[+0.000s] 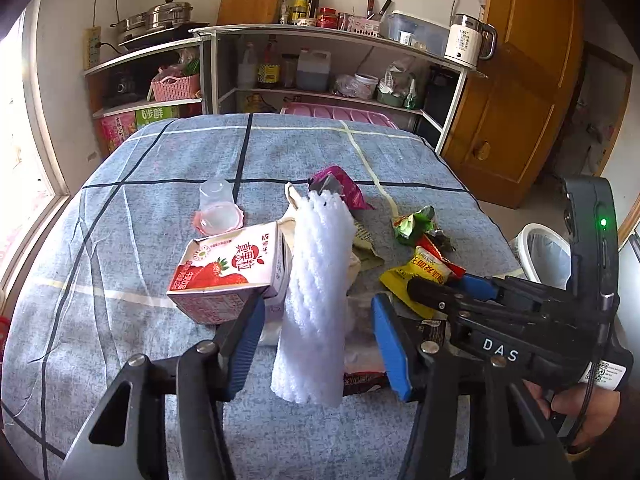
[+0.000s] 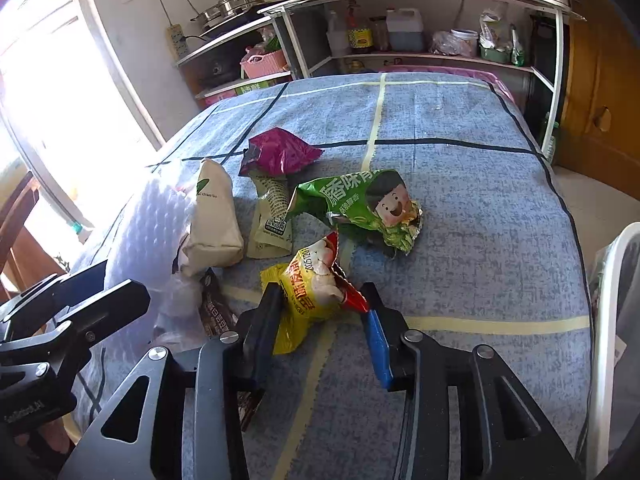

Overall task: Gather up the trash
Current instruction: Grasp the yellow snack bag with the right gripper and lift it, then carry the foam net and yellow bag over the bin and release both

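Right gripper spread wide, fingers flanking yellow snack wrapper on the blue checked cloth, not clamped. Left gripper likewise spread either side of white foam sleeve, just beside strawberry milk carton.

The left hand-held gripper, black with blue finger pads, has its jaws spread wide apart and grips nothing. The right hand-held gripper also stands open, its two fingers low and pointing to the far side. In the left wrist view, a bare hand grips its handle at near right.
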